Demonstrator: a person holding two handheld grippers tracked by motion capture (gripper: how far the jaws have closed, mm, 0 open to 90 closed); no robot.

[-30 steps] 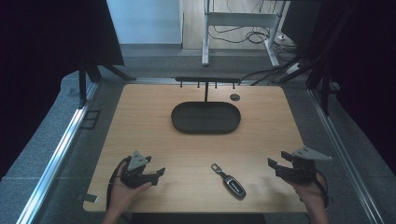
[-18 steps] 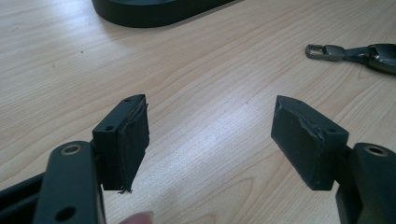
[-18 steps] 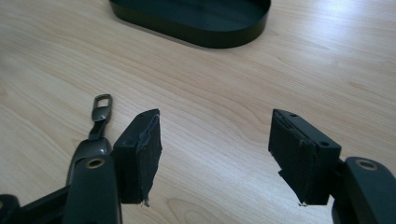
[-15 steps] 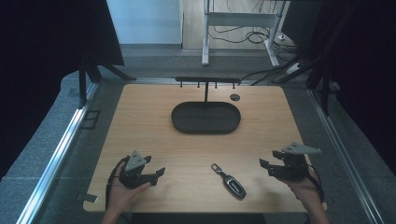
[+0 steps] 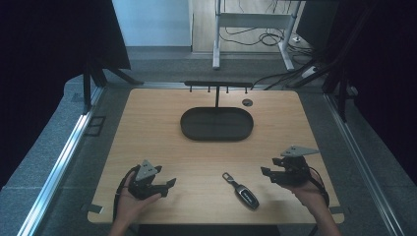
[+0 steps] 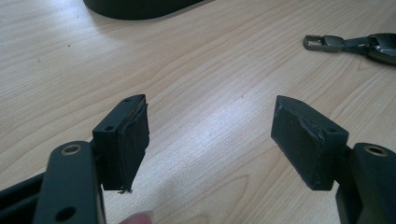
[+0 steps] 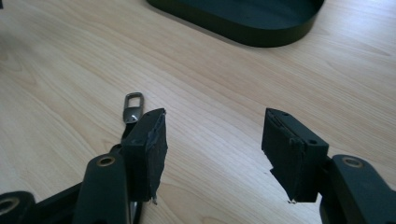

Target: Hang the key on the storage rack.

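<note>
Right gripper view: key fob [image 7: 132, 108] behind tool's [image 7: 212, 140] left jaw

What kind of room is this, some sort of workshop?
Probably a lab recording station: a wooden table fenced by black curtains, hand-held grippers trailing cables, and a car key with a black tray as props.

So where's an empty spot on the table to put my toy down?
Lots of bare wood lies left and right of the black tray, and between it and the front. The front is busier: the car key lies between the left gripper and right gripper.
</note>
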